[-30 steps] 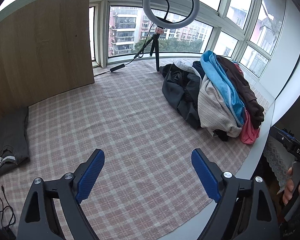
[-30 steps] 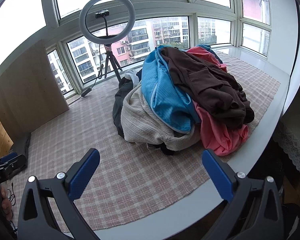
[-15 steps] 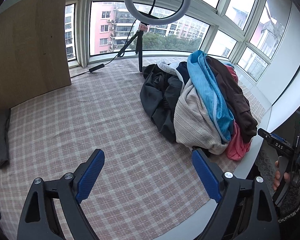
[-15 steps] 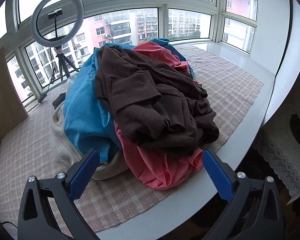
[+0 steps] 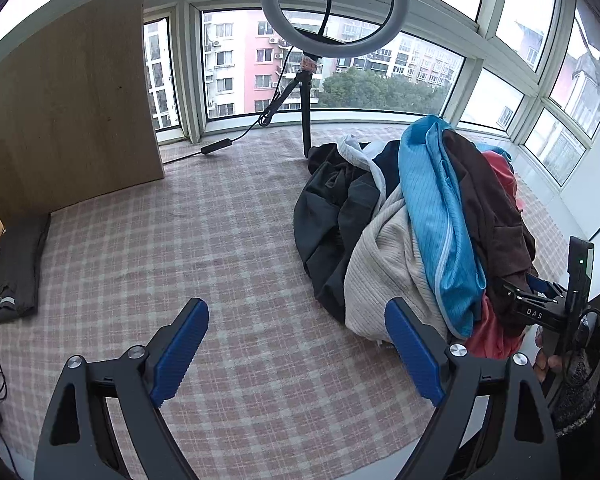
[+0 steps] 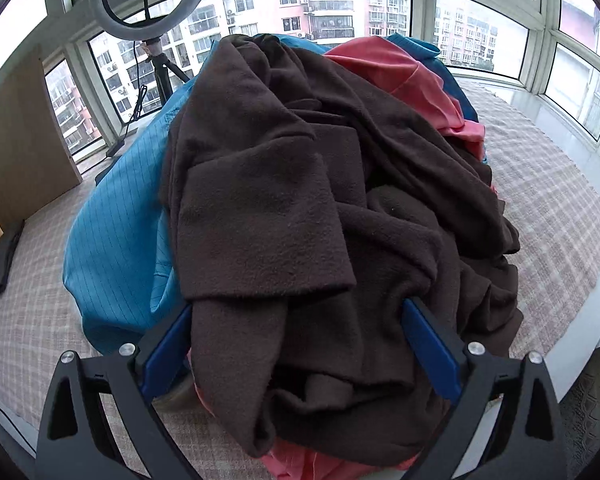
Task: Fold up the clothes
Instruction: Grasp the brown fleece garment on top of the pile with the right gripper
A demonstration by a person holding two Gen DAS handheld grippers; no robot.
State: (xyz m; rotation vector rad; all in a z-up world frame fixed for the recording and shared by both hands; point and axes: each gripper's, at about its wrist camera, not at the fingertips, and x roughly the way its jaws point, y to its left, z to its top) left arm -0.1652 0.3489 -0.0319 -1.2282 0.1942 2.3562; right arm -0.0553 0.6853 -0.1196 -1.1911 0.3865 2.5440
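the left gripper (image 5: 296,340) sits at the bottom of its view with its two blue fingers (image 5: 180,352) wide apart and nothing between them. under it is a checked cloth (image 5: 180,248) in pink and grey. the pile of clothes (image 5: 412,232) lies on the right side of that view, on the cloth. it has a dark one, a cream one, a blue one, a brown one and a pink one all heaped up.

the right gripper (image 6: 298,344) is spread wide too, with the brown garment (image 6: 300,220) lying between its fingers, which have not closed on it. in its view the brown garment fills the middle, on top of the blue garment (image 6: 116,232) at the left and the pink garment (image 6: 404,76) at the upper right.

a folded dark garment (image 5: 16,268) lies at the left edge of the left view.
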